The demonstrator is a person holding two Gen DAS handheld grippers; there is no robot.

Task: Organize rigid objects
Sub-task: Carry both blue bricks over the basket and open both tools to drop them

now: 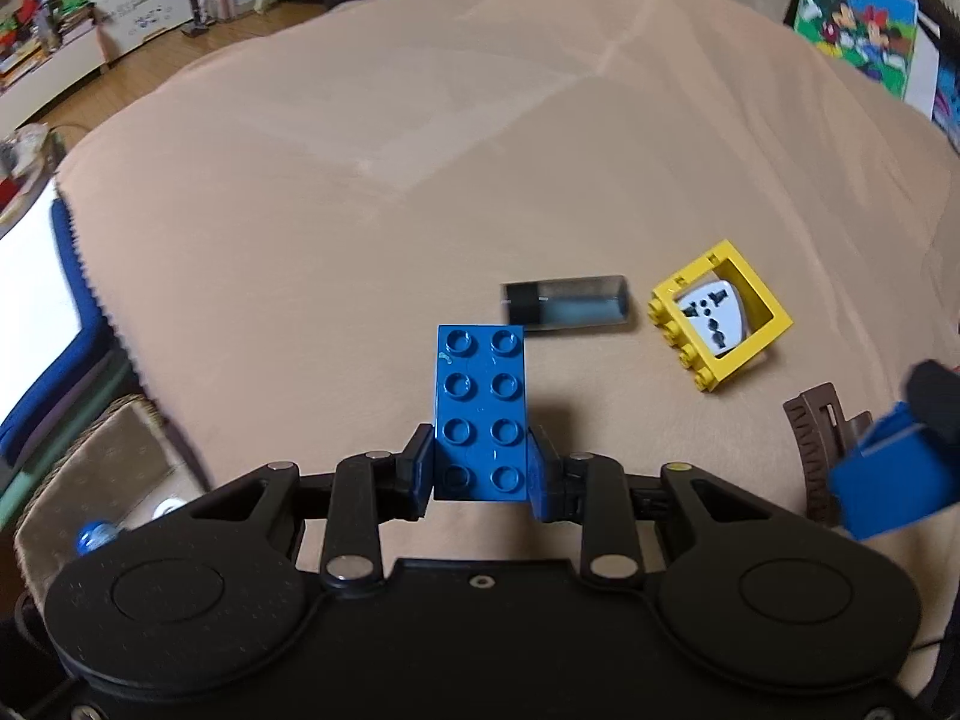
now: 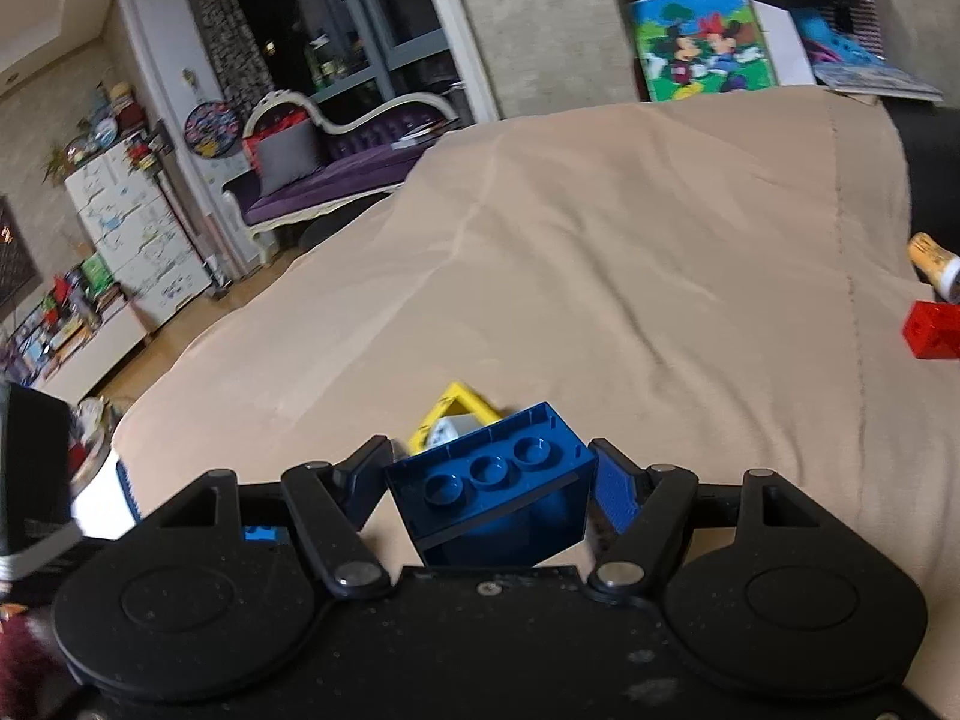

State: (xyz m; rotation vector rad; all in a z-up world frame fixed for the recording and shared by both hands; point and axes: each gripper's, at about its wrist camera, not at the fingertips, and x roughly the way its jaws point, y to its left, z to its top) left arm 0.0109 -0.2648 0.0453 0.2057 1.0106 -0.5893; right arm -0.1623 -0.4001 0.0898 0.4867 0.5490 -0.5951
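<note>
My left gripper (image 1: 482,468) is shut on a long blue studded brick (image 1: 482,402), held above the tan cloth. My right gripper (image 2: 492,480) is shut on a second blue brick (image 2: 498,486), tilted, with its hollow underside toward the camera; that brick also shows at the right edge of the left wrist view (image 1: 888,474). A yellow frame brick (image 1: 720,315) lies on the cloth with a white plug adapter (image 1: 714,315) inside it; the frame also peeks out behind my right gripper's brick (image 2: 459,405). A clear rectangular case (image 1: 567,302) lies just beyond the long brick.
A brown hair claw clip (image 1: 819,450) lies on the cloth at the right. A red brick (image 2: 933,330) and a cork-like stamp (image 2: 933,264) sit at the far right. The tan cloth (image 1: 360,210) covers the table. Picture books (image 2: 702,42) stand beyond the far edge.
</note>
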